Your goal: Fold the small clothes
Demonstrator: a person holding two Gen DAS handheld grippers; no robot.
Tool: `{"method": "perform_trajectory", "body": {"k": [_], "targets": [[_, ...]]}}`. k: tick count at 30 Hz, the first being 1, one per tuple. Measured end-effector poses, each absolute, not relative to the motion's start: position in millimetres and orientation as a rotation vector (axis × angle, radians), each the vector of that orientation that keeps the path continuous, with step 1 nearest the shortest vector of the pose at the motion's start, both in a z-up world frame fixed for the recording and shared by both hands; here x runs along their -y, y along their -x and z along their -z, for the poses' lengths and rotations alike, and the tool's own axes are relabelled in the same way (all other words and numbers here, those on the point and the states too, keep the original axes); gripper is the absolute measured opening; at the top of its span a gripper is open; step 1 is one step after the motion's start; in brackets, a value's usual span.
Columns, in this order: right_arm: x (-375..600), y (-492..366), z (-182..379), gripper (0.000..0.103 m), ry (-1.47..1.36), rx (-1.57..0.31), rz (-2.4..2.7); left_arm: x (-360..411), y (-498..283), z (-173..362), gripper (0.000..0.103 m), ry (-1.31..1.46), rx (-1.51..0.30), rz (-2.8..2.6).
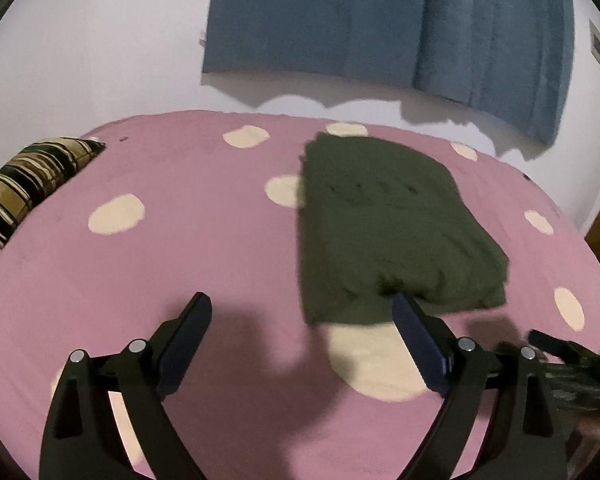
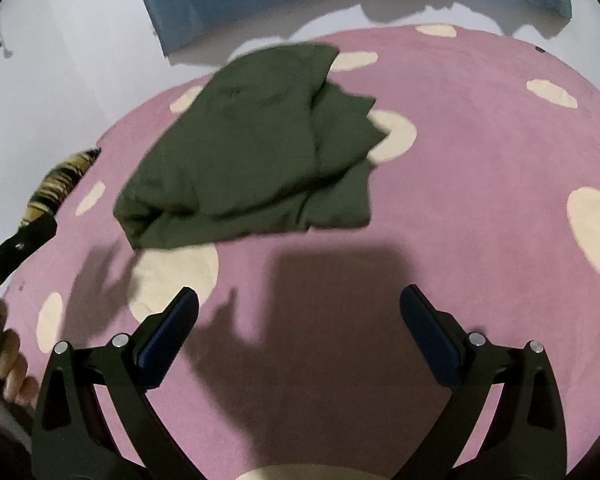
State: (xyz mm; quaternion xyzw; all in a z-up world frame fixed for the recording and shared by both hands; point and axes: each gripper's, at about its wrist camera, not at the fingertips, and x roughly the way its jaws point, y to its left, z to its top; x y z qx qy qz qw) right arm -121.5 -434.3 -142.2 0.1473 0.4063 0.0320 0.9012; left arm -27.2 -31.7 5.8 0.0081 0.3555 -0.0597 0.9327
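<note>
Lying folded on the pink dotted sheet (image 2: pixel 480 152), olive-green garment (image 2: pixel 252 152), rumpled.

Both cameras look forward and down over the pink bed sheet (image 1: pixel 204 248), each from just behind its own two fingers. The left wrist view sits low and near, with the green cloth (image 1: pixel 388 224) ahead and slightly to the right. The right wrist view sees the same green cloth (image 2: pixel 252 152) ahead and slightly to the left. Both views share this cloth, the sheet around it, and the blue curtain (image 1: pixel 380 20) on the wall behind it.
</note>
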Motion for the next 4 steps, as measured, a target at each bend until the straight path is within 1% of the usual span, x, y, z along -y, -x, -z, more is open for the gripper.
{"method": "perform_trajectory", "body": {"k": [4], "targets": [[476.2, 107.2, 121.1, 0.101, -0.345, -0.784, -0.019, 3.0, -31.5, -5.8, 0.091, -0.043, -0.753, 0.03]]}}
